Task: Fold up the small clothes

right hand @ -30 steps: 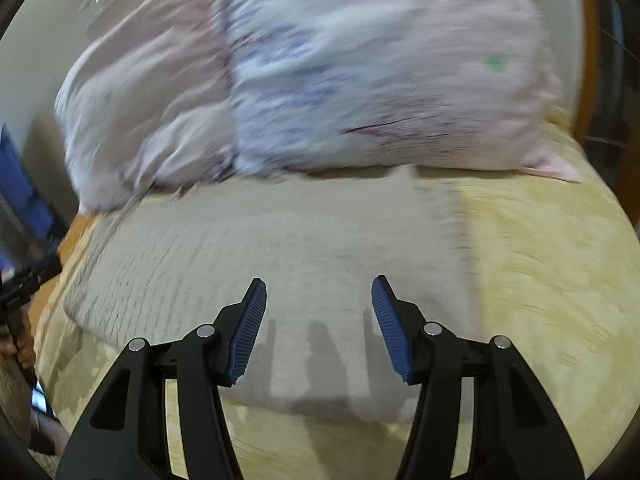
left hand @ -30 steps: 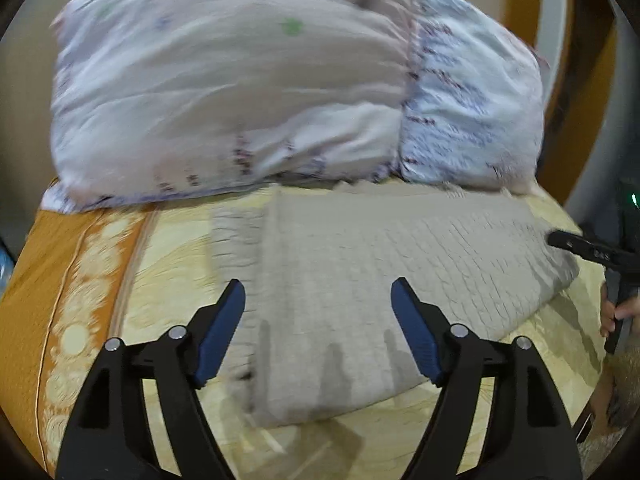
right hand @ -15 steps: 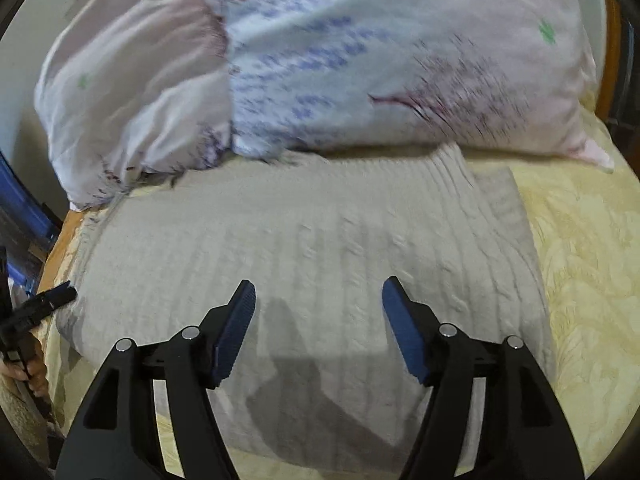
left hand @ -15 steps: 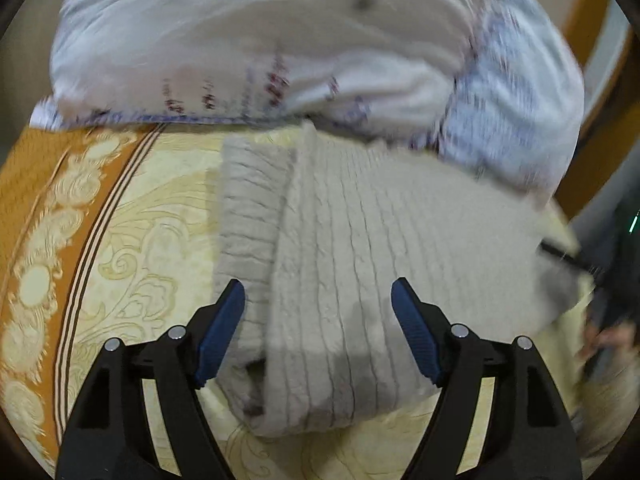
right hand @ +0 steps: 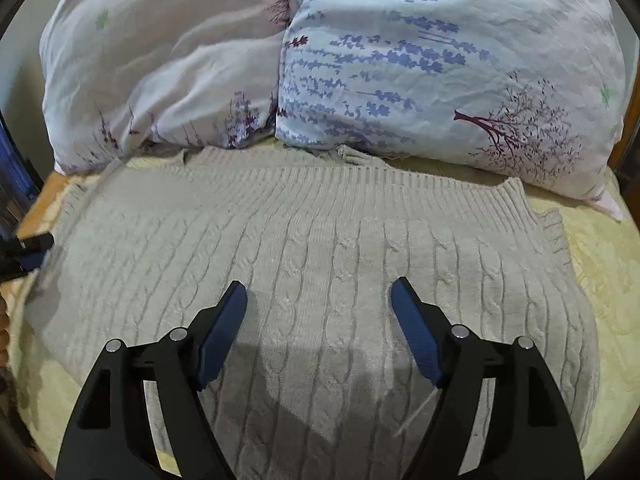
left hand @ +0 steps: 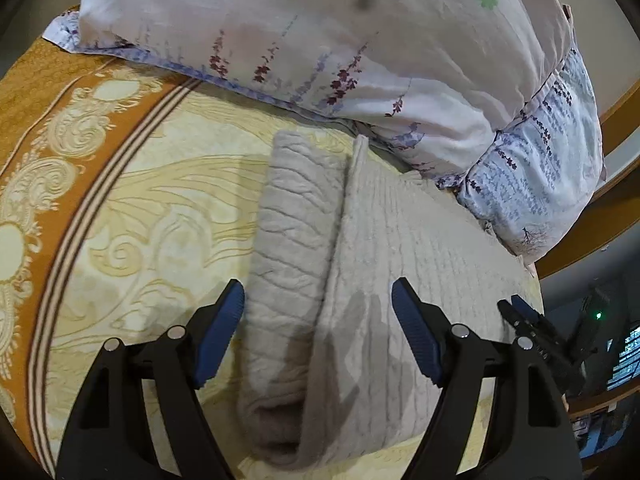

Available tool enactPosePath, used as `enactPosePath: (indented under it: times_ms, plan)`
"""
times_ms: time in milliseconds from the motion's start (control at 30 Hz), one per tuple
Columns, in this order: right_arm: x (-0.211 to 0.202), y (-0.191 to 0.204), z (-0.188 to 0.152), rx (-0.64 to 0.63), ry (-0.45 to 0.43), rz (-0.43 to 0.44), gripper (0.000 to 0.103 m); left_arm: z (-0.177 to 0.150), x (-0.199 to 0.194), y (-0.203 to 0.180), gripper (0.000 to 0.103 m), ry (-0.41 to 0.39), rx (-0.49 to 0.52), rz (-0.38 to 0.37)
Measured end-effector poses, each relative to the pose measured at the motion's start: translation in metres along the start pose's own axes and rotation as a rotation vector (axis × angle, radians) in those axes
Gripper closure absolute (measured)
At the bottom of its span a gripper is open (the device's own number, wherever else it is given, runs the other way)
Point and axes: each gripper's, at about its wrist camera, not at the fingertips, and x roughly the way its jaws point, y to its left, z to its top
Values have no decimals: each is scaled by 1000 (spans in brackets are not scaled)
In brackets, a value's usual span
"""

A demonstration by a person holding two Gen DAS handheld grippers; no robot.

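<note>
A beige cable-knit sweater (left hand: 400, 240) lies flat on the bed, one sleeve (left hand: 292, 240) folded along its left side. My left gripper (left hand: 318, 292) hovers open over the sleeve's fold line, nothing between its pads. In the right wrist view the sweater (right hand: 320, 220) fills the middle, its ribbed hem toward the pillows. My right gripper (right hand: 320, 290) hangs above the knit with its jaws opening and nothing gripped. The right gripper's tip (left hand: 520, 316) shows at the sweater's right edge in the left wrist view. At the left edge of the right wrist view, the left gripper (right hand: 32, 248) peeks in.
Two floral pillows (left hand: 320, 40) (right hand: 440, 60) rest against the sweater's far edge. The yellow bedspread (left hand: 140, 220) has an orange patterned border (left hand: 40, 100) on the left. A wooden bed frame (left hand: 600, 216) curves at the right.
Both grippers have come closer to the sweater and lower. The left view has rolled, so the sleeve now runs lengthwise. The right jaws have spread wider.
</note>
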Motion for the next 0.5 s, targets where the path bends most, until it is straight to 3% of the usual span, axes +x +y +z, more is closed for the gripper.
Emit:
enactPosePath:
  times_ms: [300,500]
  plan:
    - [8,7,-1,-24,-12,-30,23,3,9,-11,20,-7,7,22]
    - [8,8,-1,-24,-13,-31,23,7,13,-13,20,-11,-26,-4]
